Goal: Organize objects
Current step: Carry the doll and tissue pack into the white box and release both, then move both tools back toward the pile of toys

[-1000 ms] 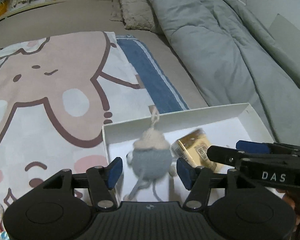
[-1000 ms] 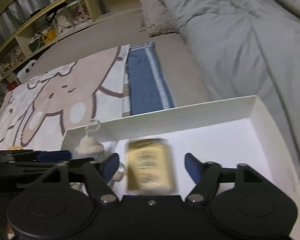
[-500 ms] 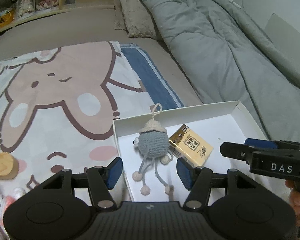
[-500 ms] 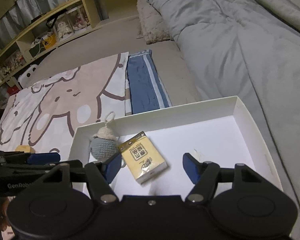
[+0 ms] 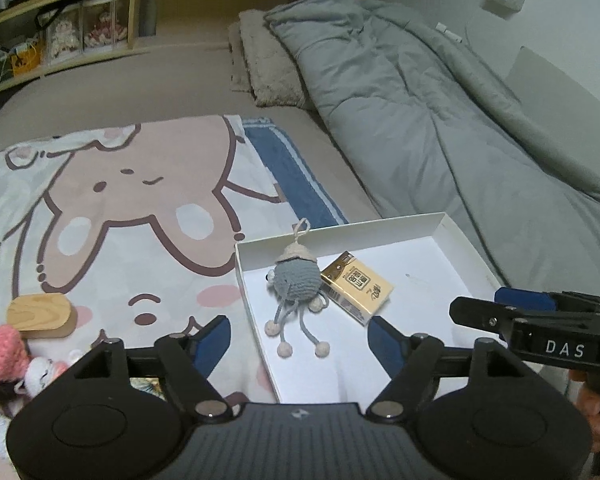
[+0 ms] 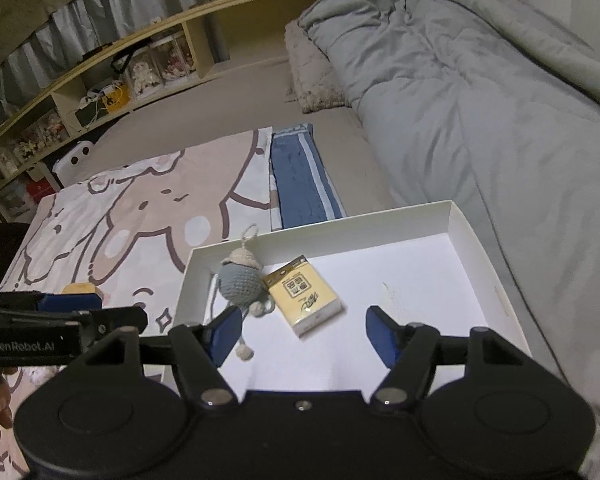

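Presently I hold both grippers above the near edge of the white box (image 5: 452, 222), and neither carries anything: the left gripper (image 5: 298, 338) has just been opening and its fingers stand spread with nothing between them, while the right gripper (image 6: 302, 330) also stands spread and empty. The crochet doll (image 5: 296, 280) lies in the box's left end, its loop draped over the far rim, touching the yellow packet (image 5: 358, 286) beside it. My chief concern is the next reach leftward: the wooden block (image 5: 42, 314) and pink plush toys (image 5: 2, 354) sit near the left gripper's base, partly hidden, so I judge a blind descent could knock them. The doll's dangling legs could snag a finger passing low over the box. The two grippers sit close together and could clash. Open room lies in the box's right half and across the cartoon blanket (image 5: 140, 200); the grey duvet (image 5: 440, 120) crowds the right side.
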A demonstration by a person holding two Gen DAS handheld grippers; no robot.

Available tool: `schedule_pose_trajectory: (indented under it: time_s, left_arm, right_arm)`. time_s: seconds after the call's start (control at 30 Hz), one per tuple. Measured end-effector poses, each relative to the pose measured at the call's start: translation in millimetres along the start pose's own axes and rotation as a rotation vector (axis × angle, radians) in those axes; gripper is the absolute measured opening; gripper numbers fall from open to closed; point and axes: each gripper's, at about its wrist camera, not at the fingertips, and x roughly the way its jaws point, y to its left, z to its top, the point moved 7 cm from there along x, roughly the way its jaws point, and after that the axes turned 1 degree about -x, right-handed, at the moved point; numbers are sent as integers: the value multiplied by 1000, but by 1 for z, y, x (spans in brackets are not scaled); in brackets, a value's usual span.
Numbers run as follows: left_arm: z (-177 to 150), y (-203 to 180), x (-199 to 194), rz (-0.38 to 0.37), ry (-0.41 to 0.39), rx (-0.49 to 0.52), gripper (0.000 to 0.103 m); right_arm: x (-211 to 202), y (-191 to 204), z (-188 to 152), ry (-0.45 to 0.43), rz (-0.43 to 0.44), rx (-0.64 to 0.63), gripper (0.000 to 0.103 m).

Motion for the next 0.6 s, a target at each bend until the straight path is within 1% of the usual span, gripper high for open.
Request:
schedule_pose_trajectory:
  time_s: [0.2, 0.27, 0.43, 0.6]
  left_arm:
    - [-10, -2, -27, 14, -21, 18, 86]
    - [-14, -2, -34, 19, -29, 21, 90]
    - [-22, -3, -50, 32, -49, 27, 98]
    - [-31, -5, -63, 59, -68, 47, 103]
  right_arm:
    - [-25, 6, -11, -21, -14, -9, 75]
    - [-32, 8, -15, -27, -19, -12, 80]
    - [-50, 7, -24, -42, -44, -18, 85]
    - [-66, 6, -32, -63, -61, -22, 95]
